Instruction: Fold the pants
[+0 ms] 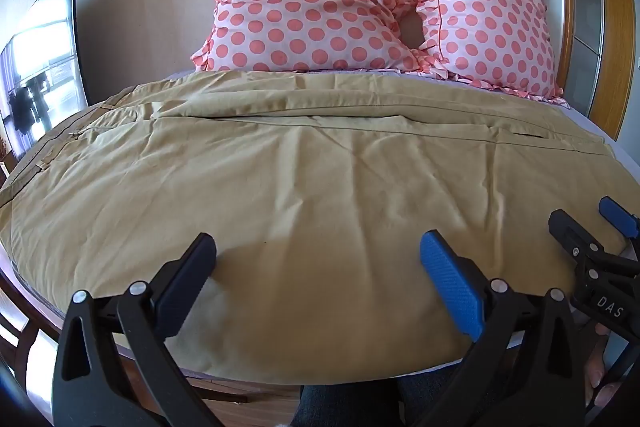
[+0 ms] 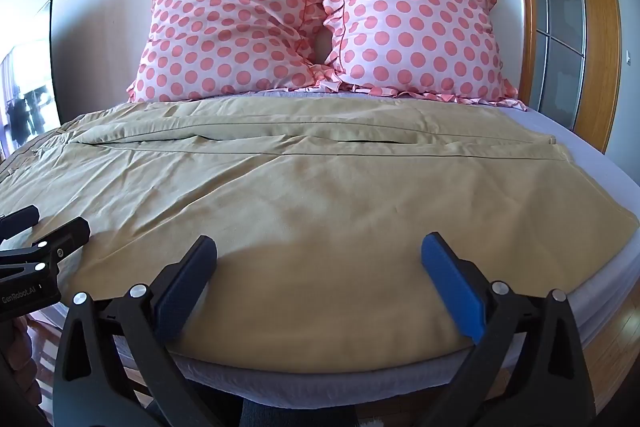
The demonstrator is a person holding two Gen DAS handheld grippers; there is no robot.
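Tan pants (image 1: 320, 163) lie spread flat across the bed, waistband at the left, leg hems at the right (image 2: 552, 147); the two legs lie side by side, one nearer, one farther. My left gripper (image 1: 320, 247) is open and empty, hovering above the near leg close to the bed's front edge. My right gripper (image 2: 320, 247) is open and empty too, above the same leg farther right. The right gripper shows at the right edge of the left wrist view (image 1: 592, 223), and the left gripper at the left edge of the right wrist view (image 2: 48, 227).
Two pink polka-dot pillows (image 2: 240, 35) (image 2: 416, 27) lean on the wall behind the pants. A lilac sheet (image 2: 580, 155) covers the bed. A wooden door frame (image 2: 600, 27) stands to the right, a dark screen (image 1: 44, 67) to the left. My legs (image 1: 348, 407) stand at the bed's front.
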